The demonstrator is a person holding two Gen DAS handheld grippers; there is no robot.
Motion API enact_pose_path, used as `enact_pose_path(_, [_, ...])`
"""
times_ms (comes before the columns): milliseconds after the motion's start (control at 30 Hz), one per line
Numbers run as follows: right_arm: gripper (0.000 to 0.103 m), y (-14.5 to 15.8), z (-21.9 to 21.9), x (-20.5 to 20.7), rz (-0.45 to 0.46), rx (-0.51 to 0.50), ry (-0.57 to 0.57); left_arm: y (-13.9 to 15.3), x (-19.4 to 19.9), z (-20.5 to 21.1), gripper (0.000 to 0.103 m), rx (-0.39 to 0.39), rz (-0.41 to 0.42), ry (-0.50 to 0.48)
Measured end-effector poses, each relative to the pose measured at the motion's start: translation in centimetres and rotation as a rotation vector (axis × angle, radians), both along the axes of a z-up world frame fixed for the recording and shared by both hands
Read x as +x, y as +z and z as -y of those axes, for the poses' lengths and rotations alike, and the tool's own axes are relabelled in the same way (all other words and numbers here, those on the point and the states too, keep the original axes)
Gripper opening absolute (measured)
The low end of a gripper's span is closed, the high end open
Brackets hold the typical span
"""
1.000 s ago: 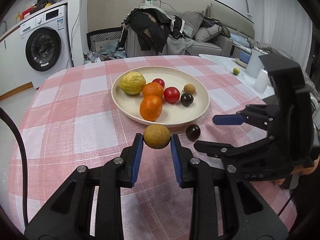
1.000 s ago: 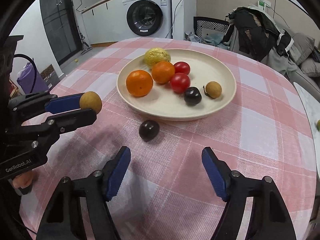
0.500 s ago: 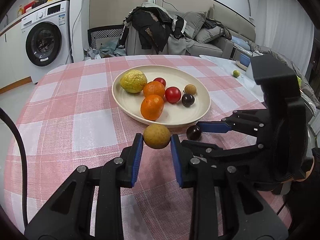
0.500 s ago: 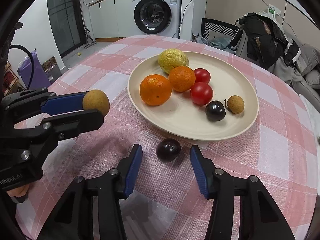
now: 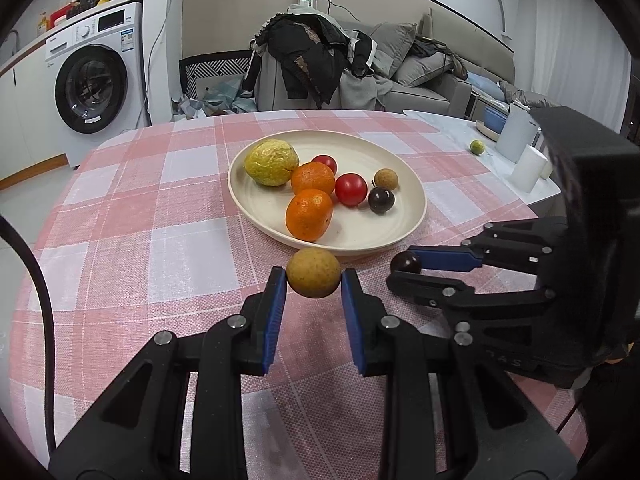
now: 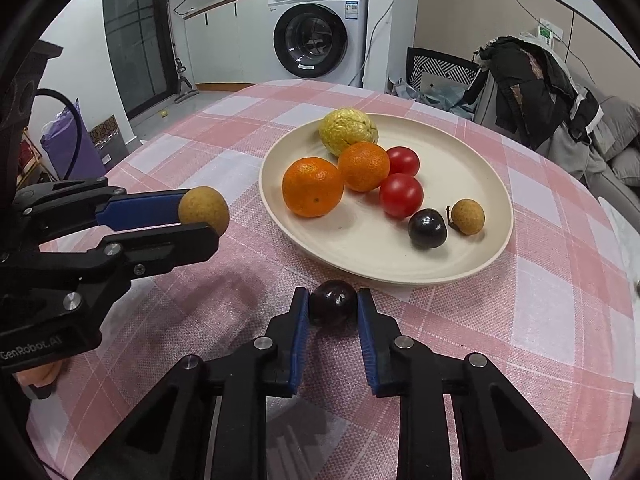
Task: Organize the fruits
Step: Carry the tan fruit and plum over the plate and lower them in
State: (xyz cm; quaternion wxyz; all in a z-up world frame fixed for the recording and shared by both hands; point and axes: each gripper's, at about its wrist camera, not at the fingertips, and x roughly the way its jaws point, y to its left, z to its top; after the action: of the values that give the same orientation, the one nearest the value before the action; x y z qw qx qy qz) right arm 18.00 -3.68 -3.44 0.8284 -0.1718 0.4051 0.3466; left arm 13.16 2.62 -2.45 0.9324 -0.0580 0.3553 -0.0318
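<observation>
Pink-and-white checked cloth (image 5: 120,216) covers the round table; behind it stand a washing machine (image 5: 94,84), a chair heaped with dark clothing (image 5: 316,60) and a grey sofa (image 5: 432,76).

A cream plate (image 6: 496,248) sits near the middle of the table. It holds a wrinkled yellow fruit (image 6: 348,131) at the far side, two oranges (image 6: 313,187) in front of it and touching each other, two red tomatoes (image 6: 401,195) beside the oranges, a dark plum (image 6: 427,228) and, just beside the plum, a small tan longan (image 6: 467,216).

The left gripper (image 5: 313,280) is held above the cloth, just short of the plate's near rim. Its blue pads (image 5: 276,312) are narrowed onto a tan round fruit (image 5: 313,273), which sits between the fingertips and clear of the cloth. In the right wrist view the same fruit (image 6: 203,212) appears at the tip of the left gripper (image 6: 200,224), to the left of the plate.

The right gripper (image 6: 333,308) is low over the cloth, directly in front of the plate's near rim. Its fingers are narrowed around a second dark plum (image 6: 333,306), with both blue pads (image 6: 299,336) touching the plum's sides. Whether this plum rests on the cloth or is raised cannot be told. In the left wrist view the plum (image 5: 406,263) shows at the tip of the right gripper (image 5: 408,270), right of the tan fruit and beside the plate.

On a white side surface (image 5: 448,126) at the right lie a small green fruit (image 5: 477,146) and white containers (image 5: 520,148).
</observation>
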Motion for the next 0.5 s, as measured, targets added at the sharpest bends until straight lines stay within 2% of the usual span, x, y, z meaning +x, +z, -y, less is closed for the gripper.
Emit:
enact_pose_path(200, [0.024,1.3,1.2,-0.9,0.014,0.037,0.005,0.4,0.0,0.0,0.025,-0.004,0.016,-0.004])
enact_pose_path(500, [0.024,3.9,3.6,-0.1,0.041,0.134,-0.051,1.9,0.1,0.9,0.025,0.021,0.052,-0.019])
